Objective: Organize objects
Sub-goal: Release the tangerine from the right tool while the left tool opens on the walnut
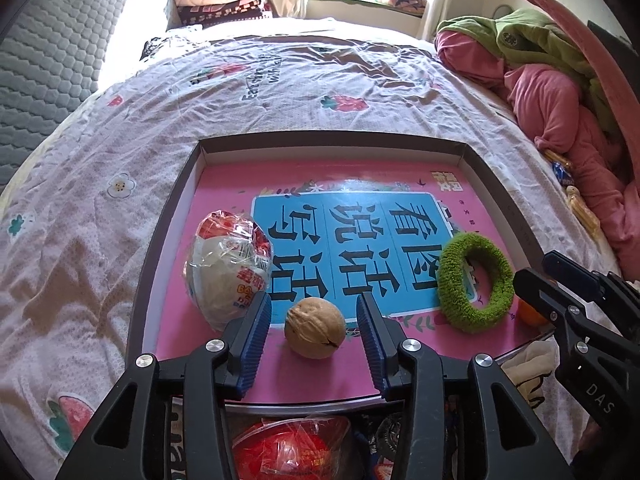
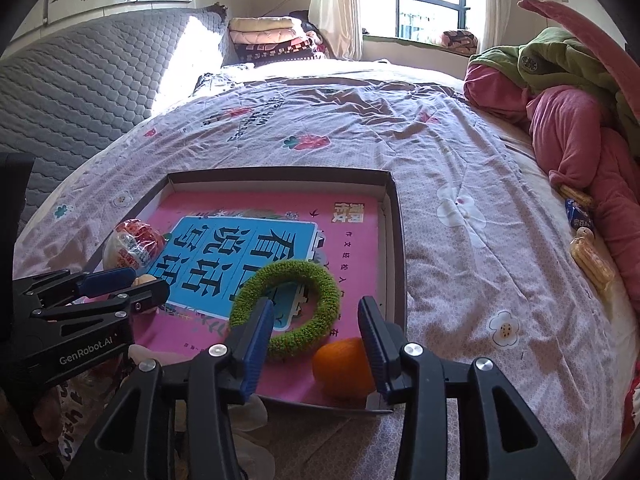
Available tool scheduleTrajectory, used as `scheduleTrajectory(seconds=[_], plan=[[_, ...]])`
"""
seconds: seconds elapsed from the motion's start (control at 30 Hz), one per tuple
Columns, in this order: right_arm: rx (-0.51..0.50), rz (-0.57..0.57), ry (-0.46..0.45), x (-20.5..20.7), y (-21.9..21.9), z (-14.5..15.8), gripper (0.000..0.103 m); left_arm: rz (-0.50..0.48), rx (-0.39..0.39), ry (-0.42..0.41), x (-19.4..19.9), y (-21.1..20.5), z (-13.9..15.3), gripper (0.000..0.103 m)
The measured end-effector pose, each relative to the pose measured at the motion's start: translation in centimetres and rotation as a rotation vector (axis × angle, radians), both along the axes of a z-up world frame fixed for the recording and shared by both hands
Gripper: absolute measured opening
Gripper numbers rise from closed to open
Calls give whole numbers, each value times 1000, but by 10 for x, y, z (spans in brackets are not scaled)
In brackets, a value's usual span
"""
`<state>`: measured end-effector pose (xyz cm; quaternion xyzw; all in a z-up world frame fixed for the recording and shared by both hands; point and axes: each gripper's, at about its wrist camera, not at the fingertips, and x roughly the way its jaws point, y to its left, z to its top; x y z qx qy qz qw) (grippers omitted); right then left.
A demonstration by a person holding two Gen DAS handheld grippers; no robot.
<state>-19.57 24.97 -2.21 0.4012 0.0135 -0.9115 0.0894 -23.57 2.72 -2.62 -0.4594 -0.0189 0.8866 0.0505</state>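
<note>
Floral bedsheet gives a soft base under the shallow box, so pressing may tilt it. Inside the box, left gripper is parted around the walnut, pads clear; it could roll. Right gripper is parted too, orange and green ring loose between; closing risks snagging the ring.

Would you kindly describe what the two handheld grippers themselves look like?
Both are alike: the left gripper and right gripper have black angular frames with triangular cut-outs and round silver bolts. Their fingers carry ribbed blue pads. One body reads "GenRobot.AI" in white, seen from the right wrist view; the other shows "DAS". No cables or sleeves show.
</note>
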Motion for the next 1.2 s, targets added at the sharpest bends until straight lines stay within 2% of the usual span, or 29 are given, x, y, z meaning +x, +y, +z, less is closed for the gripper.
scheduleTrajectory(seconds=[0.27, 0.57, 0.7, 1.2], plan=[[-10, 2, 50, 6, 1, 12, 45, 28, 8, 37, 9, -10, 18, 48], [-26, 8, 114, 16, 2, 27, 53, 46, 10, 84, 26, -19, 39, 49], [-22, 14, 133, 21, 0, 31, 53, 58, 14, 93, 34, -23, 44, 55], [-34, 51, 196, 41, -6, 47, 58, 76, 11, 152, 67, -27, 65, 59]])
